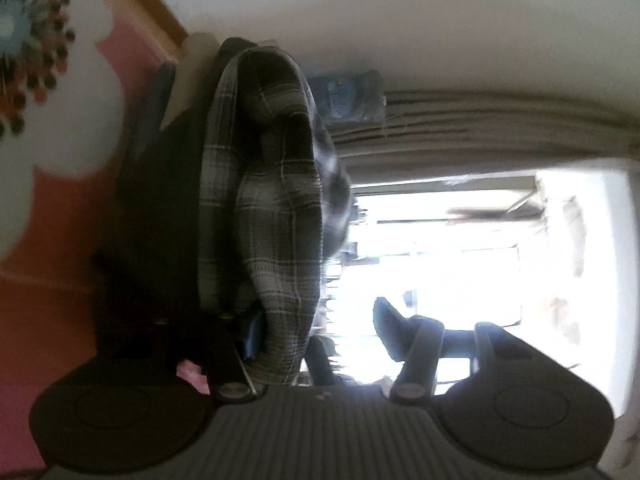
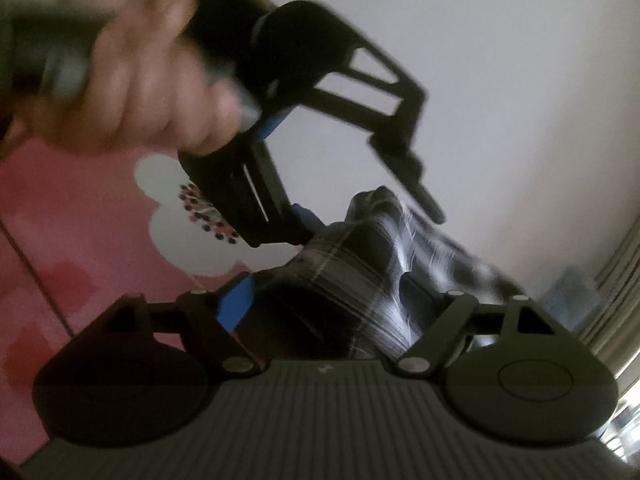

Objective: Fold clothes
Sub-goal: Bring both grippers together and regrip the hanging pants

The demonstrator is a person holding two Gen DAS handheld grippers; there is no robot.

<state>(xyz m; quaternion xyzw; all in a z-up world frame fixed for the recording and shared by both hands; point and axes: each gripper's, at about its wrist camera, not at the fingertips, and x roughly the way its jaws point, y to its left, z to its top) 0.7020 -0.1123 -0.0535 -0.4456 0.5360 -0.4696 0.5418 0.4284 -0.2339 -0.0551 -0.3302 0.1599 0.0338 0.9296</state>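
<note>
A grey plaid garment (image 1: 276, 200) hangs bunched against the blue-padded finger (image 1: 254, 332) of my left gripper (image 1: 316, 320). Its other finger (image 1: 390, 324) stands apart from the cloth against the bright window, so the jaws are open. In the right wrist view a hand (image 2: 152, 80) holds that left gripper (image 2: 368, 220), and a peak of the plaid garment (image 2: 360, 272) rises between its spread fingers. My right gripper (image 2: 328, 296) is wide open, with the cloth lying loosely between its blue pad (image 2: 236, 304) and its far finger, which is partly hidden.
Under everything lies a pink bedcover (image 2: 72, 232) with a white flower print (image 1: 60, 120). A wooden edge (image 1: 152, 4) borders it. Beyond are a white wall (image 2: 500, 80), a beige curtain (image 1: 480, 120), a bright window (image 1: 460, 264) and a blue packet (image 1: 348, 96).
</note>
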